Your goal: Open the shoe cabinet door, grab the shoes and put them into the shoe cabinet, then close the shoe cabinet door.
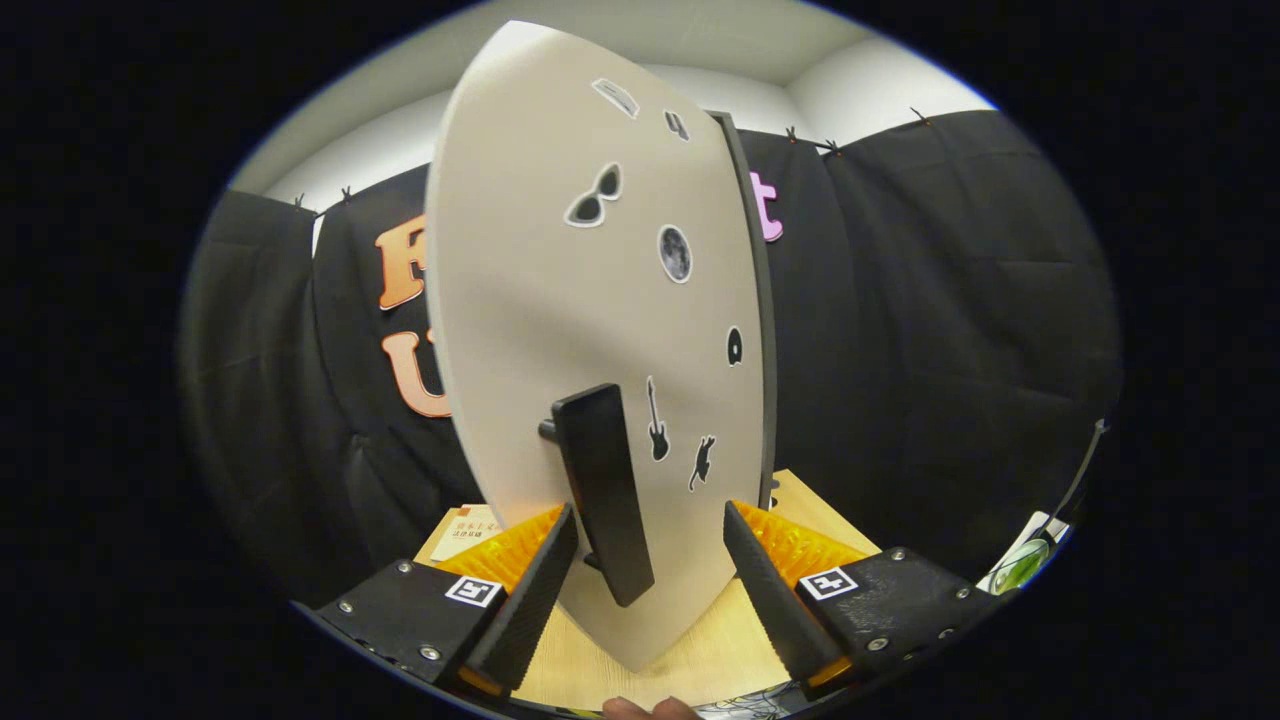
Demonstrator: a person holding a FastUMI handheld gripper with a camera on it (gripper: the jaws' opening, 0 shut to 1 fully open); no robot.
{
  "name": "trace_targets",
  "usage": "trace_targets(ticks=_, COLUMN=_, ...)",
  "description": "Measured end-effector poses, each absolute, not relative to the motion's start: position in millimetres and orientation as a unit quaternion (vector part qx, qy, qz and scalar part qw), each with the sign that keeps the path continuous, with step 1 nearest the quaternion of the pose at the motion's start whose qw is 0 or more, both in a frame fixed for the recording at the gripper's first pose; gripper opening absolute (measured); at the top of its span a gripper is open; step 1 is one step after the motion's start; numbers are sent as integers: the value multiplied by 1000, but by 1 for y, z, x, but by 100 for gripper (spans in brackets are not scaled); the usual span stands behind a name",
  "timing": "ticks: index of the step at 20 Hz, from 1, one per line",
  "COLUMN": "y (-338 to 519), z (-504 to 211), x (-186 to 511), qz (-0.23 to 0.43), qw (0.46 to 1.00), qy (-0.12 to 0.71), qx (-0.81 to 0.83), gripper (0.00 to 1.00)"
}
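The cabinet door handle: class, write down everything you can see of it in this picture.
The cabinet door handle is a dark, flat, matte bar, plastic-looking, standing off the pale stickered door on a short dark post near its top. It runs roughly upright, leaning slightly, low on the door. It sits between the fingers of the open hand-held gripper, nearer the left finger; whether that finger touches it cannot be told, and the right one is apart.

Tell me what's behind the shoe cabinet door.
Beyond the cabinet door, black booth cloth and wooden tabletop show. The cabinet's inside is hidden. The tool is open around the handle.
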State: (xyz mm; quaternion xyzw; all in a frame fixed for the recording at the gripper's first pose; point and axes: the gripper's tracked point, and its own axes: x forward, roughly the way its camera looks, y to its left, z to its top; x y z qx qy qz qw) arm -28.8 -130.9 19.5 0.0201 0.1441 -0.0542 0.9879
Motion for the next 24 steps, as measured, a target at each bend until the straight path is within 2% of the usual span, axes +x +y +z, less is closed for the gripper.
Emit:
trace_targets(ticks=6, y=-99, z=12, x=2, qz=2, qw=981, qy=169, qx=94, gripper=93)
trace_targets(ticks=17, y=-61, z=9, x=63, qz=95, qw=983, qy=155, qx=40, gripper=96)
trace_targets(ticks=20, y=-55, z=8, x=76, qz=108, qw=981, qy=156, qx=44, gripper=98)
trace_targets(ticks=24, y=-55, z=5, x=82, qz=87, qw=984, qy=151, qx=31, gripper=98)
